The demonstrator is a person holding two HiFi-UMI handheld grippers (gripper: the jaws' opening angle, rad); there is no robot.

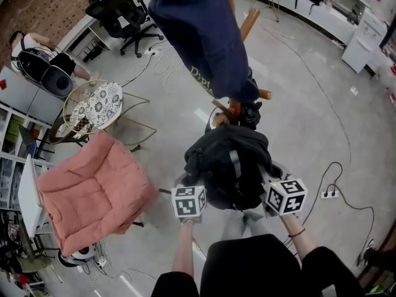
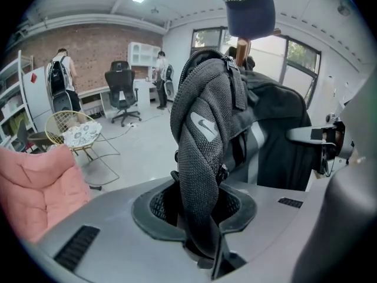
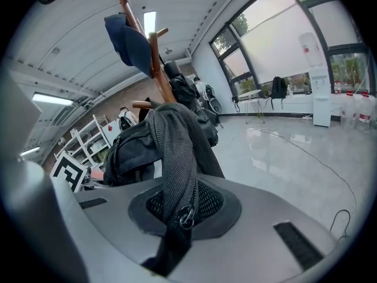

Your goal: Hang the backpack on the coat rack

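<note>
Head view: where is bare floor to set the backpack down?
Bare floor lies right of the coat rack, up to the power strip. Left of the backpack it is crowded: pink chair, wire chair.
</note>
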